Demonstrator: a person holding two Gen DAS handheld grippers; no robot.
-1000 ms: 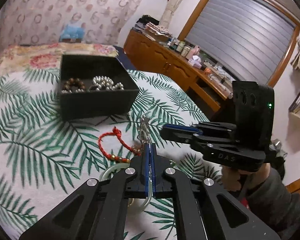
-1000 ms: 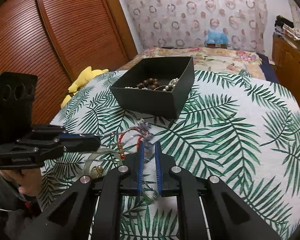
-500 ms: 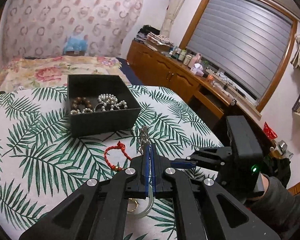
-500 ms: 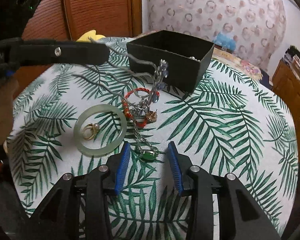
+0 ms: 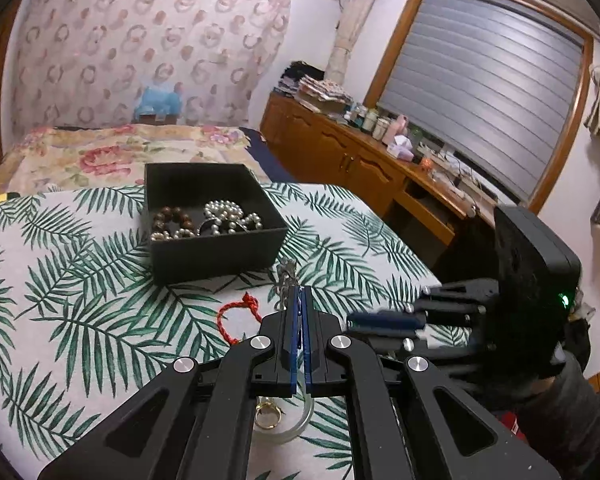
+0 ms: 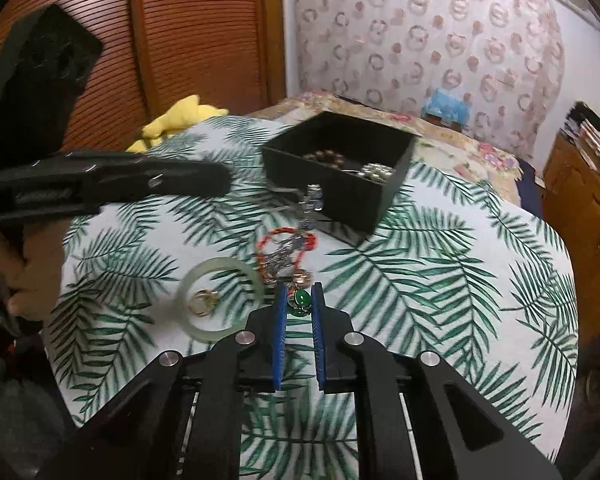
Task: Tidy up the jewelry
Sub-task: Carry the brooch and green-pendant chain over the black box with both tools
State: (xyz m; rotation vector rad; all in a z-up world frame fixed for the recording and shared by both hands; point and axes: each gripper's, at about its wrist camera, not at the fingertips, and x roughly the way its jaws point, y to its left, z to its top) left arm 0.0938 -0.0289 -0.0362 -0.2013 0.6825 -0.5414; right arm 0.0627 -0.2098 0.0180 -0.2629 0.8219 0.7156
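Your left gripper point(image 5: 299, 300) is pinched tight on a silver chain point(image 5: 285, 276), which sticks up just past the blue pads point(image 5: 293, 336) in the left wrist view; in the right wrist view that chain point(image 6: 310, 200) hangs from the gripper and trails down onto the table. Your right gripper point(image 6: 299, 300) stands partly open, its pads on either side of a green pendant point(image 6: 301, 301) without visibly touching it; it grips nothing.

Just beyond the pendant lies a red cord bracelet point(image 6: 286, 246), tangled with the lower part of the chain. Left of the right gripper sits a pale green bangle point(image 6: 220, 298) with a gold ring point(image 6: 204, 303) lying inside it; both also show under the left gripper, the ring point(image 5: 268, 416) beside the bangle point(image 5: 300, 420).

Farther out on the palm-leaf tablecloth point(image 6: 440, 264) stands the black box point(image 5: 216, 256), holding a brown bead bracelet point(image 5: 172, 218) and a pearl strand point(image 5: 230, 216). A floral bedspread point(image 5: 112, 156) lies behind it and a yellow plush toy point(image 6: 180, 118) sits off the table's left edge.
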